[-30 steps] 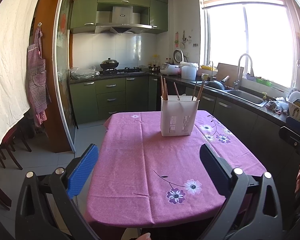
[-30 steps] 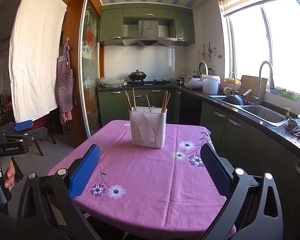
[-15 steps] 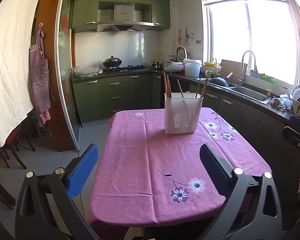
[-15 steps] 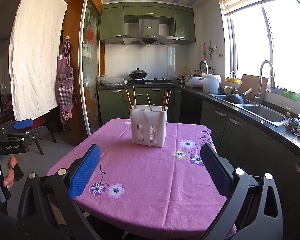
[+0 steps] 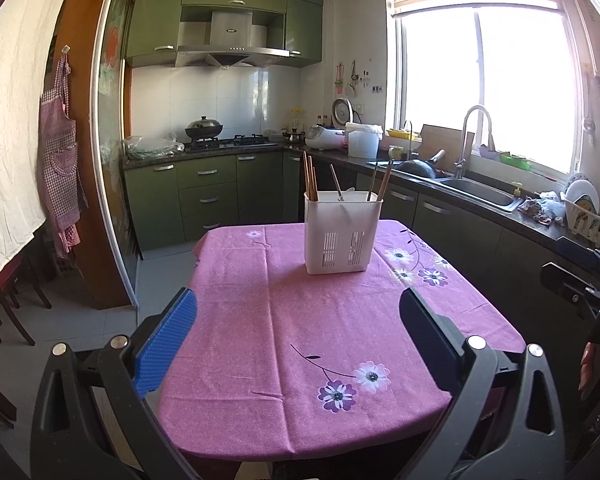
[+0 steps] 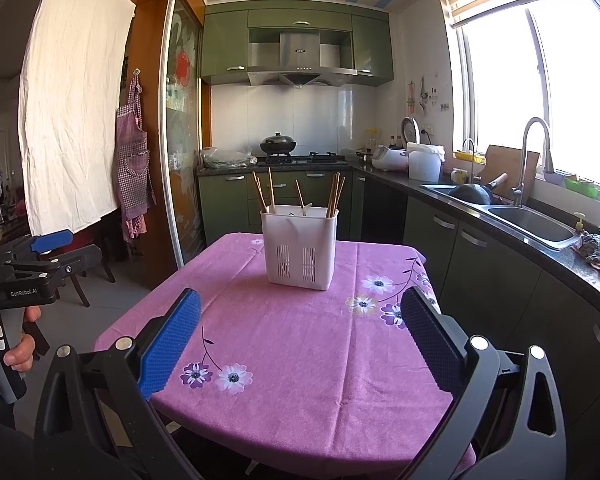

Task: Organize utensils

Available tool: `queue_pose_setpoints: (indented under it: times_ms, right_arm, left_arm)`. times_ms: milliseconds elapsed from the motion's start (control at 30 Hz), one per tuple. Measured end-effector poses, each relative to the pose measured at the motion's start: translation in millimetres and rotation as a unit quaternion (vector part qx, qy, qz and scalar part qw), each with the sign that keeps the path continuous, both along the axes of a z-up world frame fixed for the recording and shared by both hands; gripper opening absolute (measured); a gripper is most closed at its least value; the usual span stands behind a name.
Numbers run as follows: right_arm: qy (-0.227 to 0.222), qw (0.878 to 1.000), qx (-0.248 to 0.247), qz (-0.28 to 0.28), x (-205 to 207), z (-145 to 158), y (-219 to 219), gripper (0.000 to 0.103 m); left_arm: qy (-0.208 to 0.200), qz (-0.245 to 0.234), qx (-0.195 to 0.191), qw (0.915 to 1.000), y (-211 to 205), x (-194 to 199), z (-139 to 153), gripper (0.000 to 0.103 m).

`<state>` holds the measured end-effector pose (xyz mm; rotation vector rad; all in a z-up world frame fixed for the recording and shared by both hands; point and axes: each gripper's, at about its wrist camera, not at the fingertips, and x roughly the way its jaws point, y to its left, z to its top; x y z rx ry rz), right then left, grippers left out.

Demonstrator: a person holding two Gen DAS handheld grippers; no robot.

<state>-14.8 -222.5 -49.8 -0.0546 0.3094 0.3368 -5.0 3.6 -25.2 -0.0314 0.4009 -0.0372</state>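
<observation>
White plastic utensil caddy (image 5: 342, 238) stands toward the far end of the table's pink floral cloth (image 5: 300, 344), holding wooden chopsticks (image 5: 310, 178) and a pale spoon-like piece. Left gripper (image 5: 298, 324) and right gripper (image 6: 300, 322) both hover over the near edge, jaws spread wide and empty. My worry: the caddy looks light and top-heavy, so a sideways tug on one leaning chopstick could tip it or drag the cloth.

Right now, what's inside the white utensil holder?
Wooden chopsticks stick up out of the white utensil holder, plus a white utensil tip. Its solid walls hide their lower ends and anything shorter.
</observation>
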Motion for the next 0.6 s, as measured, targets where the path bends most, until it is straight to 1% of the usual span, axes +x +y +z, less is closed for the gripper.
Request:
queue_pose_setpoints:
  times_ms: [100, 233, 267, 367, 433, 533, 567, 600]
  right_arm:
    - [0.000, 1.000, 0.001, 0.000, 1, 0, -1, 0.098]
    - [0.002, 1.000, 0.001, 0.003, 2, -1, 0, 0.098]
    - [0.002, 1.000, 0.001, 0.004, 2, -1, 0, 0.098]
    - [0.004, 1.000, 0.000, 0.006, 3, -2, 0, 0.098]
    - [0.005, 1.000, 0.000, 0.006, 4, -2, 1, 0.098]
    - [0.006, 1.000, -0.001, 0.004, 6, -3, 1, 0.098]
    - [0.007, 1.000, -0.001, 0.004, 6, -3, 1, 0.098]
    - [0.008, 1.000, -0.001, 0.003, 7, -3, 1, 0.098]
  left_arm:
    - [0.005, -0.014, -0.010, 0.9998, 0, 3, -4, 0.096]
    - [0.004, -0.043, -0.032, 0.9985, 1, 3, -6, 0.096]
    - [0.002, -0.043, -0.030, 0.9986, 0, 2, -7, 0.096]
    - [-0.004, -0.023, 0.005, 0.9997, -7, 2, -9, 0.096]
    - [-0.001, -0.020, 0.008, 0.9998, -7, 4, -9, 0.096]
    - [0.005, 0.020, 0.036, 0.9991, -8, 9, -9, 0.096]
    - [0.009, 0.034, 0.040, 0.9985, -7, 11, -9, 0.096]
    - [0.011, 0.039, 0.040, 0.9984, -6, 14, -9, 0.096]
